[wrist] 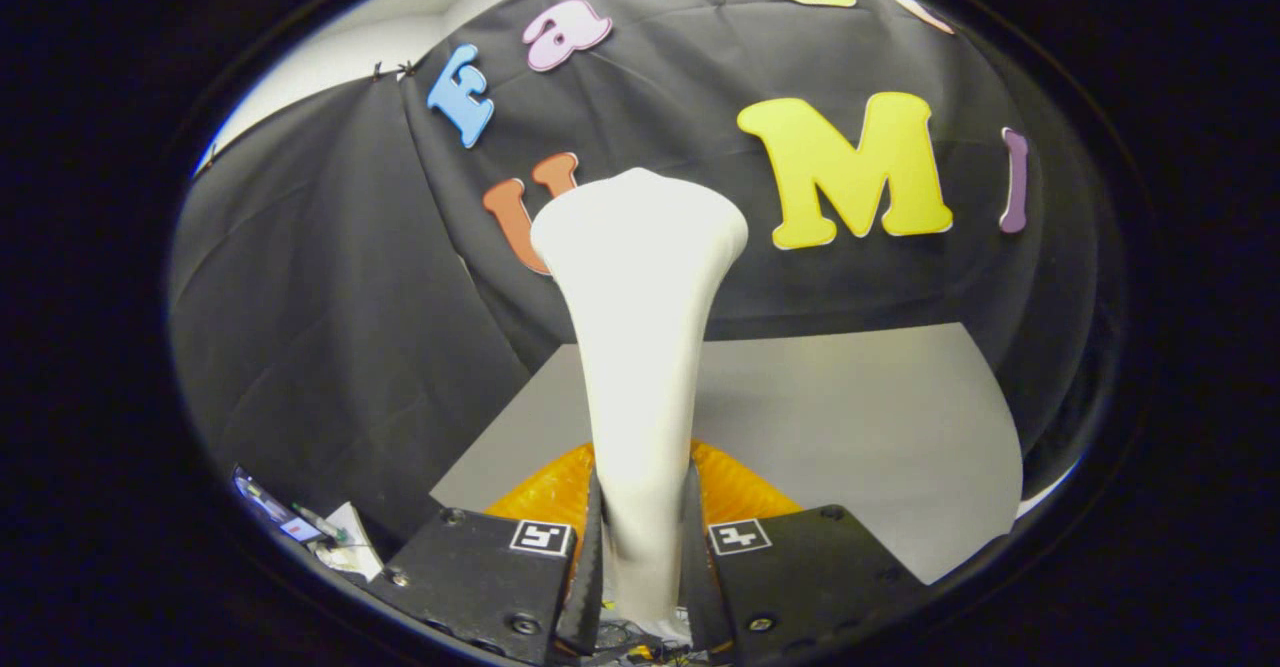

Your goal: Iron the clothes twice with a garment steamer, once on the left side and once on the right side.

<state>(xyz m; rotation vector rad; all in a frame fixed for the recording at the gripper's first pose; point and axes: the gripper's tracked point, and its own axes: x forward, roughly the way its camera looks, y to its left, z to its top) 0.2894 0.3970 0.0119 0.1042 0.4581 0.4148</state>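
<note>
A white garment steamer [640,347] stands up between my fingers, its narrow handle clamped by both and its wide head flaring out beyond them, well above the table. My gripper [642,547] is shut on that handle. An orange garment [740,492] lies on the grey table just ahead of the fingers, below the steamer; most of it is hidden behind the handle and the fingers.
The grey table top [850,427] stretches ahead and to the right of the garment, up to the black cloth wall. Off the table's left side, lower down, sit a small screen device [275,507] and some loose papers [350,542].
</note>
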